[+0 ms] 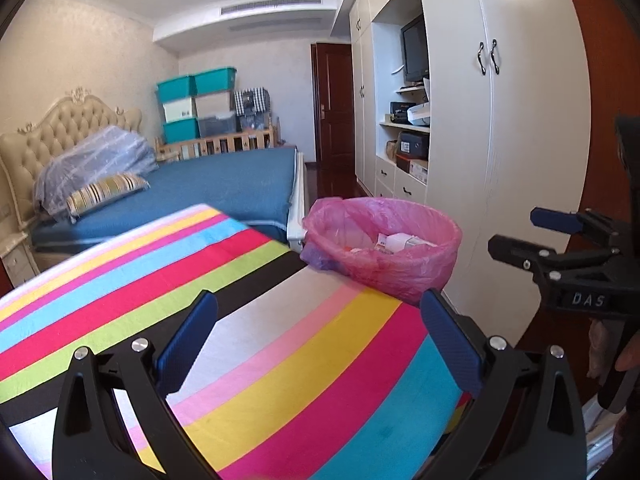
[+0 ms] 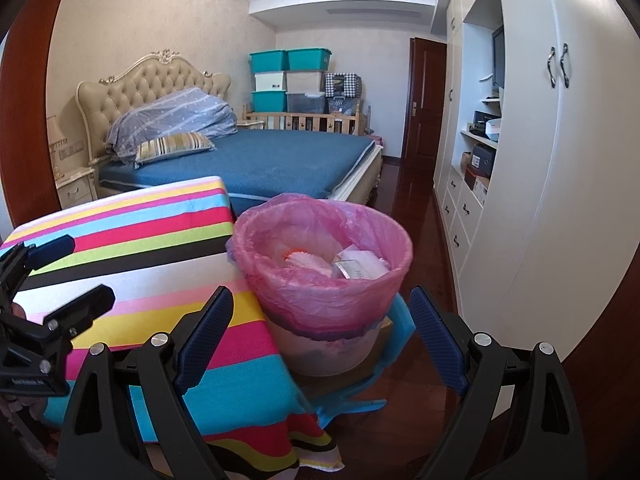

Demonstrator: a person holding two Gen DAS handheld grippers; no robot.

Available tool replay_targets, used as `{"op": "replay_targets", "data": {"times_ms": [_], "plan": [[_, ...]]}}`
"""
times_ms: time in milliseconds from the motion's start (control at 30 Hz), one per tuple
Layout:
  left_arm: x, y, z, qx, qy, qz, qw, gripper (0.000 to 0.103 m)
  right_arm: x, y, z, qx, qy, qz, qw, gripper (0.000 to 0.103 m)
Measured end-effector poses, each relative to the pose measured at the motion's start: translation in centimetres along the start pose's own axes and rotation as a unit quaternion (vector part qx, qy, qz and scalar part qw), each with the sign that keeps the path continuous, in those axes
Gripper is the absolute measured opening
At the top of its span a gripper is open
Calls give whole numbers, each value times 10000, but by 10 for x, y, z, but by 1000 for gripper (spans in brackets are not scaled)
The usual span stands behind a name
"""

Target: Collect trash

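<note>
Basically the trash bin (image 2: pixel 324 280) with its pink bag liner (image 2: pixel 320 300) stands just beside the corner of the striped surface (image 2: pixel 140 240), lower than it, seemingly on a blue stool or chair (image 2: pixel 396 344) though most of that is hidden. Inside the bin: a small white box (image 2: pixel 360 266), an orange-and-pink crumpled piece (image 2: pixel 300 259), other bits too small to tell. From the left wrist view, the bin (image 1: pixel 384 248) sits past the surface's far right edge (image 1: pixel 280 320), with the bed (image 1: pixel 224 184) behind it and the wardrobe (image 1: pixel 460 120) on its other side.

No loose trash shows on the surface near the bin, so collecting looks mostly done, judging only from this.

Right claw (image 2: pixel 320 336) is open wide and empty, its jaws either side of the bin's lower wall, not touching it. Left claw (image 1: pixel 320 344) is also open and empty, over the surface, short of the bin.

Risks: bin is perched near an edge, so a nudge from the right claw could tip it off its support and spill the contents. Liner is thin and loose, a fingertip could snag or tear it. Both claws converging on the bin may collide. Tablecloth could drag if the left claw catches it.
</note>
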State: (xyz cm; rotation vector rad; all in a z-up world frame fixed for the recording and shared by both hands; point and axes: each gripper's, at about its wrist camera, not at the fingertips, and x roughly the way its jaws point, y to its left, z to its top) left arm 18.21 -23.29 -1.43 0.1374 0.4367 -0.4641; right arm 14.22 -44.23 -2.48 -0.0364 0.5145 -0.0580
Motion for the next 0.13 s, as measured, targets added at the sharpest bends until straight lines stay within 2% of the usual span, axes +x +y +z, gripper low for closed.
{"op": "replay_targets", "data": {"times_ms": [67, 133], "plan": [[-8, 22, 1, -130, 84, 113, 9998, 98, 1, 16, 4, -134, 79, 55, 9999, 84], [-20, 48, 0, -162, 193, 584, 9980, 98, 5, 50, 7, -440, 181, 281, 9985, 84]]}}
